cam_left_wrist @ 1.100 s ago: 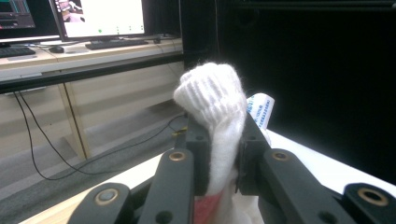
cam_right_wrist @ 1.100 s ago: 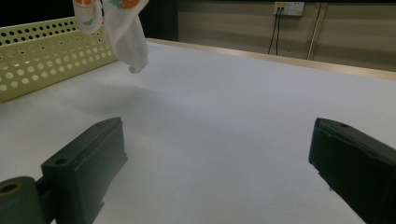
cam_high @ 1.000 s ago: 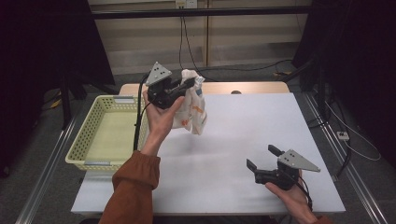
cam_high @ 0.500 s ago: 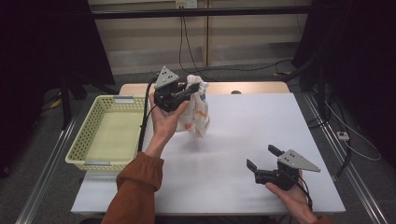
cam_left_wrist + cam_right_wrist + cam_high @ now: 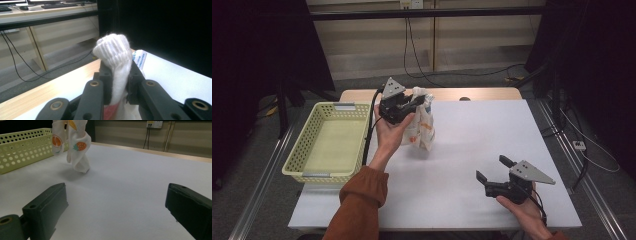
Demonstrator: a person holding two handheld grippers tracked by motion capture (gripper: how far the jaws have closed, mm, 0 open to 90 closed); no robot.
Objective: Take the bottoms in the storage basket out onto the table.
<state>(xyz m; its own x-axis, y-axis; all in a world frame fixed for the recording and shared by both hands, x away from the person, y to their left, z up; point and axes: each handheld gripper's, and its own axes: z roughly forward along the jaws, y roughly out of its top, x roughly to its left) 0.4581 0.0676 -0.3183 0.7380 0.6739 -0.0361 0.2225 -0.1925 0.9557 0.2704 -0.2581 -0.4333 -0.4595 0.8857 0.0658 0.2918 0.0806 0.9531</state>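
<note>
A white cloth (image 5: 422, 125) printed with small fruit hangs from my left gripper (image 5: 416, 101) over the table's back left. Its lower end touches the white table top (image 5: 472, 145). In the left gripper view the black jaws pinch a bunched fold of the cloth (image 5: 117, 55), so the left gripper (image 5: 117, 75) is shut on it. The right gripper view shows the cloth (image 5: 77, 147) dangling with its tip on the table. My right gripper (image 5: 493, 169) rests low near the front right, jaws wide apart and empty; the right gripper (image 5: 116, 205) has bare table between its jaws.
A pale yellow perforated basket (image 5: 307, 145) sits at the table's left edge, empty inside; the same basket (image 5: 17, 150) stands beside the hanging cloth. A wooden strip (image 5: 472, 93) runs along the table's far edge. Cables trail on the floor behind.
My left gripper has carried the cloth down and to the right, away from the basket, until its lower end reaches the table. The right gripper has stayed put.
</note>
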